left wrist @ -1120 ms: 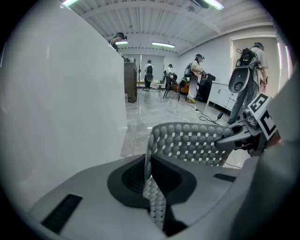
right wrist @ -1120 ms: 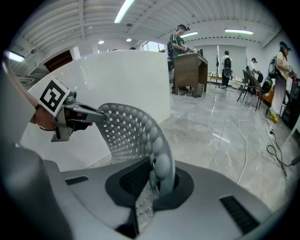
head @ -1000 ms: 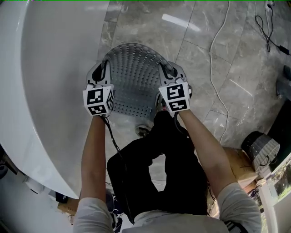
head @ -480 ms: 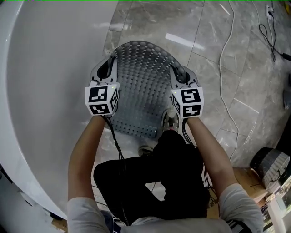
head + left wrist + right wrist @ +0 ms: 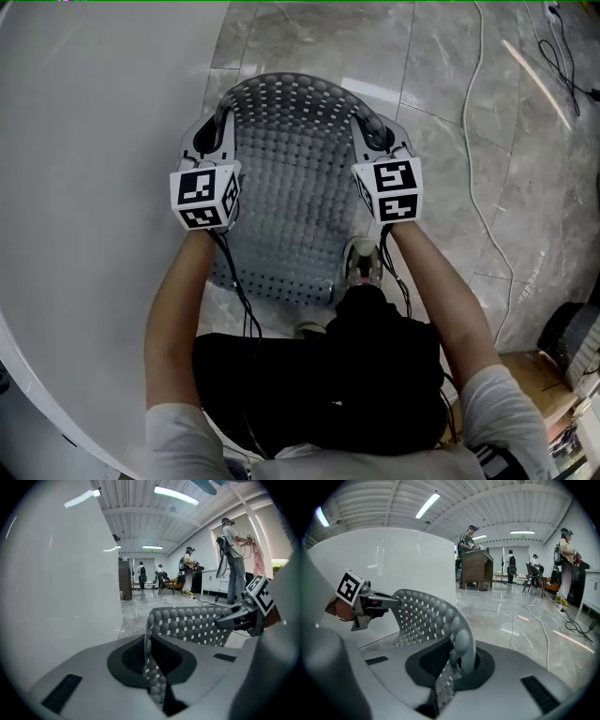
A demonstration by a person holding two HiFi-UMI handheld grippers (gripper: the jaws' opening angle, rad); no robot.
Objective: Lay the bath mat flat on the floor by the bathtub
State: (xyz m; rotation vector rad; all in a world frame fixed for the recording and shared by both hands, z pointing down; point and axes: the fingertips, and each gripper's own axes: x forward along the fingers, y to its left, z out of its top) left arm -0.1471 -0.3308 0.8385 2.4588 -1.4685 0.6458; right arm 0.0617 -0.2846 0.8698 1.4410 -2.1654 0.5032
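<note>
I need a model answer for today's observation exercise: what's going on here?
A person holds a gripper in each hand. The left gripper and the right gripper are each shut on a side edge of the grey perforated bath mat, holding it up between them. It hangs over the tiled floor beside the white bathtub, not yet laid flat.

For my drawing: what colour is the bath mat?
The bath mat is grey with rows of bumps and holes, clearest in the head view.
</note>
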